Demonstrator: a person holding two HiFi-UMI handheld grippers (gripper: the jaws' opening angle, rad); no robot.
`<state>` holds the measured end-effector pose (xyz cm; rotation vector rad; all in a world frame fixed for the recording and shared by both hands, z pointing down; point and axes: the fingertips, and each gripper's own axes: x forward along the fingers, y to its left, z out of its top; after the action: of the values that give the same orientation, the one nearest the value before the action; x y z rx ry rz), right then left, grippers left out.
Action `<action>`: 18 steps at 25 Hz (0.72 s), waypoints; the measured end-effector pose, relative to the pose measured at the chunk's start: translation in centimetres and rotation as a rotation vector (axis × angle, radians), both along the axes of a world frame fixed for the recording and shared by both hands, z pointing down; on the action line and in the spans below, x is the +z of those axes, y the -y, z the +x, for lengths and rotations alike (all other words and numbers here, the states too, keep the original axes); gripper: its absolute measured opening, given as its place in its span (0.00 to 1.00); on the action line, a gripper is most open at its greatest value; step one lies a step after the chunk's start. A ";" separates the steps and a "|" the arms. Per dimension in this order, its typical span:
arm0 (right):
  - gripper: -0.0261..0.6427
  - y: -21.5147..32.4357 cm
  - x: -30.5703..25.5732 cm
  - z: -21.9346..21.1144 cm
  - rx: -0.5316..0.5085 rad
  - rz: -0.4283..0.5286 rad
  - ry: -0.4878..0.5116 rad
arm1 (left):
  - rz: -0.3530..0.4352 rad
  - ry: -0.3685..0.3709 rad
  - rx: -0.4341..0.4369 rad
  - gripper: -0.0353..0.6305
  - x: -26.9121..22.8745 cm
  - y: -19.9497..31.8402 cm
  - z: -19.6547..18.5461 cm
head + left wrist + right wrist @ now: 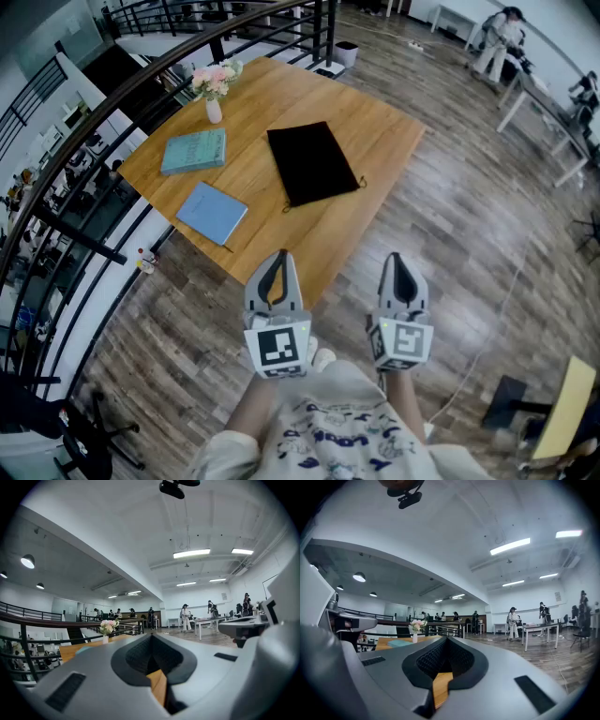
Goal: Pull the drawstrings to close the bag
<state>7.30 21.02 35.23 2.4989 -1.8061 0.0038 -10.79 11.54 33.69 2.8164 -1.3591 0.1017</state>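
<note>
Head view: the bag (312,163) lay mid-table (394,131), long axis running up-frame, strings (362,183) at its lower end. The left gripper (279,255) hung nearer, almost straight below it; the right gripper (397,259) sat lower right.

Left gripper view: jaws together, empty, no bag seen.

Right gripper view: the same.

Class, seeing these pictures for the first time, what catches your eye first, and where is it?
A black bag lies flat in the middle of the wooden table, with a teal book and a blue book to its left and a vase of pink flowers at the far corner. Nearest the camera, the left gripper and right gripper hover by the table's near corner, jaws together, empty.
</note>
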 end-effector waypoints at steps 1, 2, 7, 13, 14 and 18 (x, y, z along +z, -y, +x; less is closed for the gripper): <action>0.04 0.1 0.0 0.0 0.001 0.000 0.001 | -0.001 0.002 0.000 0.05 0.0 0.1 0.0; 0.04 0.2 0.1 0.0 0.001 0.001 0.001 | -0.002 0.003 0.001 0.05 0.1 0.2 0.0; 0.04 0.9 0.2 0.0 -0.003 -0.003 0.000 | -0.002 0.005 0.001 0.05 0.2 0.8 0.1; 0.04 1.8 0.4 0.3 0.000 -0.007 0.001 | -0.009 0.011 0.003 0.05 0.6 1.8 0.3; 0.04 2.0 0.4 0.4 0.002 -0.005 0.003 | -0.010 0.013 0.002 0.05 0.6 2.1 0.4; 0.04 3.2 1.1 1.0 0.018 -0.008 0.029 | -0.019 0.033 -0.003 0.05 1.3 3.4 0.8</action>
<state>8.30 17.78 36.28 2.5229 -1.7899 0.0480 -10.02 8.11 35.04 2.8096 -1.3607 0.1616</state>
